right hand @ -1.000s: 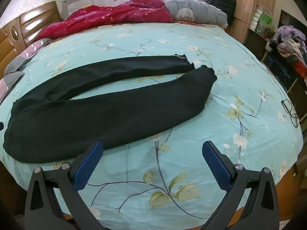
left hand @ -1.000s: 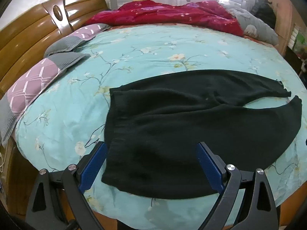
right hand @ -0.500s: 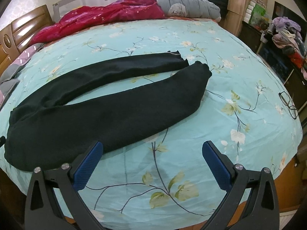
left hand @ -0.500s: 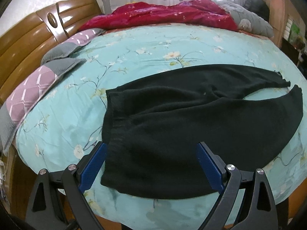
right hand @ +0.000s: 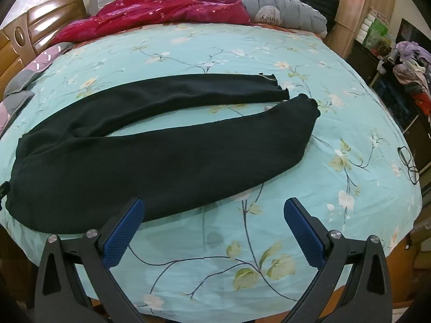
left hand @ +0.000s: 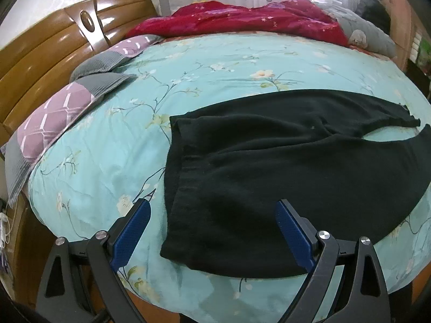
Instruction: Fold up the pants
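Black knit pants (left hand: 282, 177) spread flat on the teal floral bed (left hand: 215, 72), waistband toward the wooden headboard (left hand: 45, 62), legs splayed away from it in a narrow V, laid open ready for a first fold. Left gripper (left hand: 212, 228) hovering over the waistband's near corner, fingers spread wide, holding nothing. Right gripper (right hand: 215, 223) likewise agape beside the near leg's edge, farther from that headboard, probably lining up a matching pinch.

Home bedroom, floral-sheeted bed (left hand: 215, 62), wooden headboard (left hand: 54, 53), pillows (left hand: 56, 113), red quilt (right hand: 172, 8)
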`<state>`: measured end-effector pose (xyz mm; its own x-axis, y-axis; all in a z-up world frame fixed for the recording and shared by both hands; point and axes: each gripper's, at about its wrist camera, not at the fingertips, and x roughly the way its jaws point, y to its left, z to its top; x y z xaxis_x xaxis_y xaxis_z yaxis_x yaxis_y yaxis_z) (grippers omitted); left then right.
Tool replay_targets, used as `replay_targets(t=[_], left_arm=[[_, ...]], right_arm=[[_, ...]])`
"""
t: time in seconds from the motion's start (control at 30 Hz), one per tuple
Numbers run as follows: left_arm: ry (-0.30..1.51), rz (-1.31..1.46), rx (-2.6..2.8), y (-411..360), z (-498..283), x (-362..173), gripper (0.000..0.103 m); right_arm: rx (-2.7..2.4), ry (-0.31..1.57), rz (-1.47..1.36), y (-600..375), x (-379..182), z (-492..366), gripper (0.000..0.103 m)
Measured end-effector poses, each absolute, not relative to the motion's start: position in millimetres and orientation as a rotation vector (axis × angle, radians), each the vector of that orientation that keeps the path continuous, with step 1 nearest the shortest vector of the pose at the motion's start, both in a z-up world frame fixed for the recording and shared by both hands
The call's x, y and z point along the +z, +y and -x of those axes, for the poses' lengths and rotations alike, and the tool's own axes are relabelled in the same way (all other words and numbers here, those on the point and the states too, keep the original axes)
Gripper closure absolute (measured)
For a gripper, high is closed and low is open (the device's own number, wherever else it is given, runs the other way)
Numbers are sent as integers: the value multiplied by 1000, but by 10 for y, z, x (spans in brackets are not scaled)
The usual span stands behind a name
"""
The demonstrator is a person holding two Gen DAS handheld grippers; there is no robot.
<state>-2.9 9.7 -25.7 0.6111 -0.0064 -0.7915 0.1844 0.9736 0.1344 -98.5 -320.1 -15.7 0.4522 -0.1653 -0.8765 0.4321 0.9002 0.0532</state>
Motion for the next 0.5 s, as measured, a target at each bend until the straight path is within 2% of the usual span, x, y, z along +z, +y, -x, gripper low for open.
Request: replay_targets(t=[0.5], left_arm=[[924, -197, -140, 36, 26, -154, 9]], right_arm=[[-351, 1015, -285, -3279, -162, 1089, 0]])
